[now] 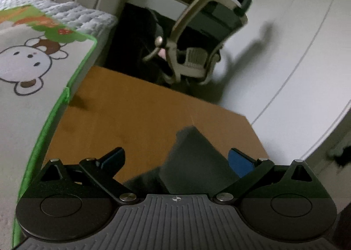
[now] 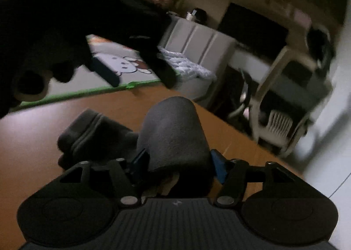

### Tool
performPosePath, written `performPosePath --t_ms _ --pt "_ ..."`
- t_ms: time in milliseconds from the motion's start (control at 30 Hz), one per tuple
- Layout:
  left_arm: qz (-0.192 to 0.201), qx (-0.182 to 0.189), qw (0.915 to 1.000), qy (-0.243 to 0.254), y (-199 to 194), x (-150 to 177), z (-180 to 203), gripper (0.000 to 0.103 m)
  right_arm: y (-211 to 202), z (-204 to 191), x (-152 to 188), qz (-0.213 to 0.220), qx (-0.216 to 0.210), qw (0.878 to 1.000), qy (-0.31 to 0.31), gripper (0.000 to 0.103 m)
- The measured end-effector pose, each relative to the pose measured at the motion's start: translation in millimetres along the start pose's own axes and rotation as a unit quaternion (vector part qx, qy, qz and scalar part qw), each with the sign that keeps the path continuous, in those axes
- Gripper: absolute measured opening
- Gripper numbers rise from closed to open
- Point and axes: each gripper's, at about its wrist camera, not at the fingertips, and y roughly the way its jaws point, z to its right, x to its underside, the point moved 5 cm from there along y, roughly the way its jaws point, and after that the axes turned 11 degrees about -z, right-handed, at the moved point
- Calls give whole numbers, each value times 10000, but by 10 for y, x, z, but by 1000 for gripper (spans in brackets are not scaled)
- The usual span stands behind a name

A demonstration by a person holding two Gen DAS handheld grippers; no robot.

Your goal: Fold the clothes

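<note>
Left tongs (image 1: 175,160): angled downward over the desk (image 1: 131,114), jaws spread wide, gripping nothing.
Right tongs (image 2: 178,162): angled downward, jaws parted around the grey garment (image 2: 175,131); contact cannot be told.
Right view only: folded cuff (image 2: 92,131) seen left of the roll.

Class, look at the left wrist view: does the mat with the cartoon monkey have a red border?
No. The cartoon mat has a bright green border running along its edge beside the wooden table.

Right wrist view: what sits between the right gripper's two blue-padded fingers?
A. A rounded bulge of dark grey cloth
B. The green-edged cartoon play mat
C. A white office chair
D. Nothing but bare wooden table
A: a rounded bulge of dark grey cloth fills the gap between the fingers of the right gripper, above the orange-brown wooden table; whether the pads press it is unclear.
</note>
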Motion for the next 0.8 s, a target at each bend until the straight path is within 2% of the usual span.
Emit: performPosePath --t_ms 67,133,200,267,367,400,433,467,533,667,733,800 --pt "-137 -323 9993 127 99 68 -36 103 -17 -91 -26 40 -61 9998 -181 75" --pt "-203 -529 9983 133 165 142 -158 103 -65 -66 -35 80 -384 9991 -160 81" --pt "-265 -657 9975 -85 194 196 -357 103 -103 42 -43 96 -768 9969 130 82" --pt "-341 -944 9946 -246 214 258 -548 102 -129 171 -56 126 -1111 9924 506 82" --pt "-284 -1085 9934 -258 155 338 -673 102 -75 333 -100 163 -1373 9840 1123 82" --pt "-259 -1017 9940 -307 122 352 -701 102 -17 334 -121 93 -1345 9840 1168 78" --pt "-230 -835 9953 -425 82 346 -716 102 41 336 -143 23 -1317 9838 1213 65" --pt "-160 -714 9961 -502 30 326 -721 102 98 337 -165 -47 -1289 9836 1258 58" --pt "23 -587 9968 -548 -100 269 -701 102 96 216 -183 -82 -1139 9888 960 56" --pt "227 -100 9988 -430 -248 121 -497 102 -48 -198 -210 147 -785 9966 -185 56" --pt "187 -151 9994 -236 -186 105 -407 102 -113 -415 -207 294 -630 9946 -773 56" --pt "93 -409 9991 -58 -86 120 -360 102 -145 -498 -209 374 -613 9925 -992 56"
